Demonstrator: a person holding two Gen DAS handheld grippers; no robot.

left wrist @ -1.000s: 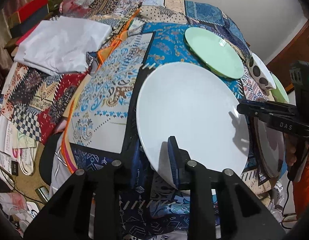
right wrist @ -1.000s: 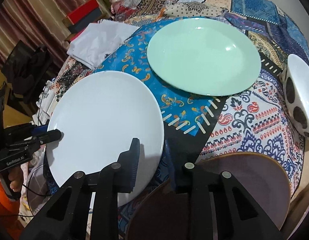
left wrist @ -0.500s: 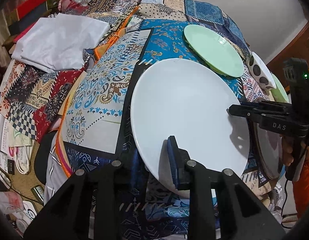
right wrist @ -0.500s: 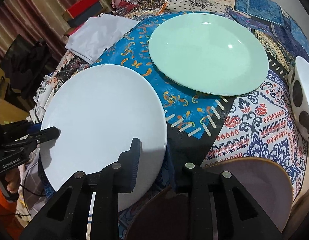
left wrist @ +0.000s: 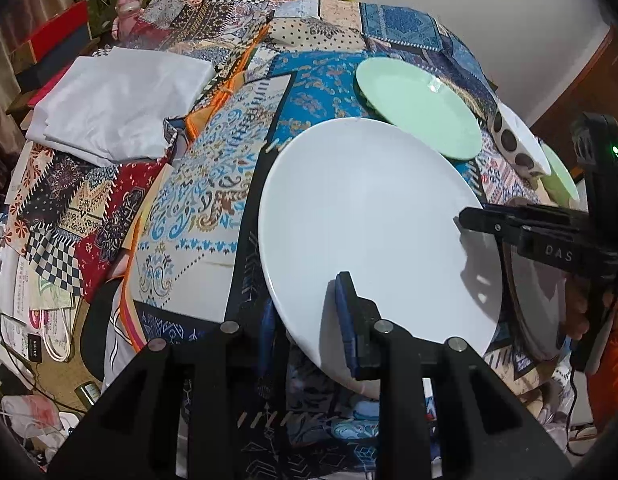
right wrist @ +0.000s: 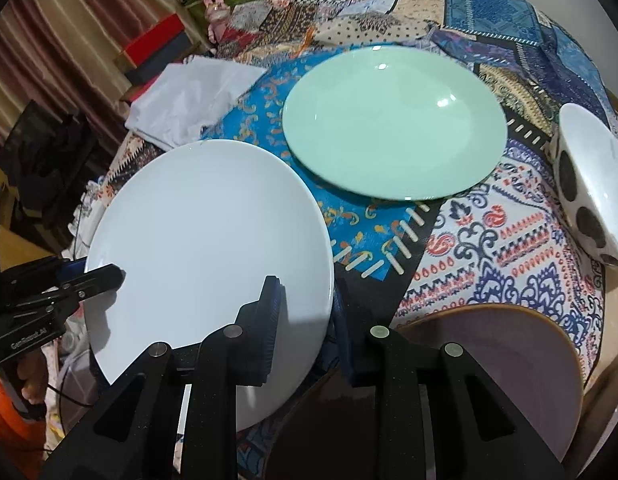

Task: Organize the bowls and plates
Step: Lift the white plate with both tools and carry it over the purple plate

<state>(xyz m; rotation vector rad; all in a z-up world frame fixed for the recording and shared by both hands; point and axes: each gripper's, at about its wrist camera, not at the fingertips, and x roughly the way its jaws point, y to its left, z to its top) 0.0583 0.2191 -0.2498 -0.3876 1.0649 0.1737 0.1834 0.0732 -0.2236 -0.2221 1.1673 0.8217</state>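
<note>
Two grippers, the left gripper (left wrist: 309, 312) and right gripper (right wrist: 305, 312), have jaws closed on opposite rims of the white plate (right wrist: 209, 240), raised at the counter's (right wrist: 489, 240) near edge. Next, likely, stacking it on the green plate (right wrist: 393, 124); the dotted bowl (right wrist: 589, 188) is partly cut off.

You had a plain white plate (right wrist: 205, 232) and a mint-green plate (right wrist: 393, 120) on a patchwork tablecloth (right wrist: 501, 256) of blue, orange, red and black prints. The bowl (right wrist: 589, 184) was white with dark spots. A brown-rimmed plate (right wrist: 509, 356) showed a greyish face. The folded cloth (left wrist: 113, 100) was white.
</note>
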